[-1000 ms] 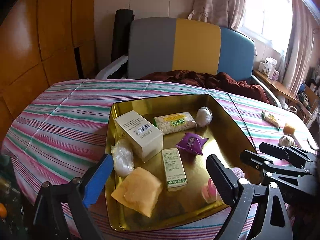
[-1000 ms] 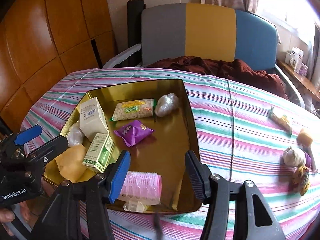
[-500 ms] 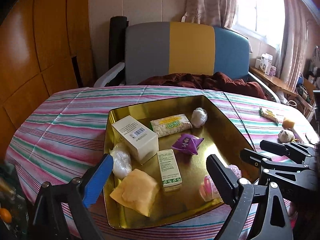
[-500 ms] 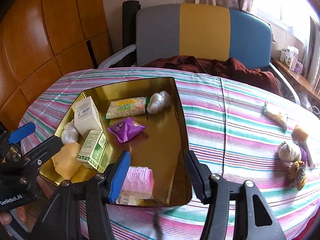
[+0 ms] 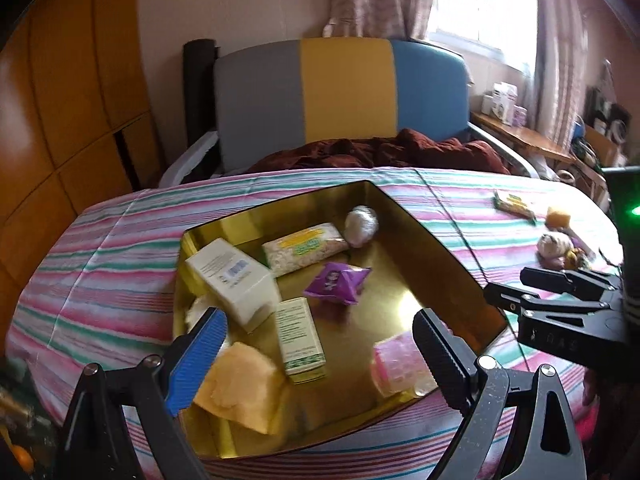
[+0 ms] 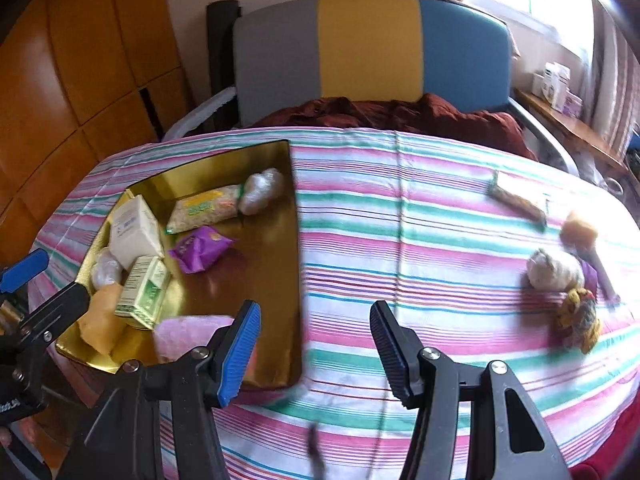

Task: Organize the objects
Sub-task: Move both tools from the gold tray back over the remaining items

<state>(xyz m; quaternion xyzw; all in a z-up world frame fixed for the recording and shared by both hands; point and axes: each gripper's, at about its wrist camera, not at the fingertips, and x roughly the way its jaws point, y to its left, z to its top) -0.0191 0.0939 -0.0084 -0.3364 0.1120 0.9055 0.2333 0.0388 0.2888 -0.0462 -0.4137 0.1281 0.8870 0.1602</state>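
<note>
A gold tray (image 5: 436, 248) (image 6: 294, 264) sits on the striped tablecloth. It holds a white box (image 5: 234, 276), a rice-snack pack (image 5: 306, 246), a purple packet (image 5: 338, 282), a green-and-white box (image 5: 300, 338), a yellow sponge (image 5: 240, 386), wrapped white balls (image 5: 362, 220) and a pink hair roller (image 5: 396, 366). My left gripper (image 5: 316, 354) is open and empty over the tray's near end. My right gripper (image 6: 316, 350) is open and empty above the cloth just right of the tray; it also shows in the left wrist view (image 5: 560, 284).
On the cloth to the right lie a snack bar (image 6: 518, 200), an orange piece (image 6: 578, 232), a garlic bulb (image 6: 554, 270) and a yellow-brown knitted thing (image 6: 580, 320). A grey, yellow and blue chair (image 6: 368, 48) with a dark red blanket stands behind the table.
Both grippers have drawn back and up from the tray. The right gripper has swung right, from over the pink roller to over the bare cloth. The roller lies in the tray.
</note>
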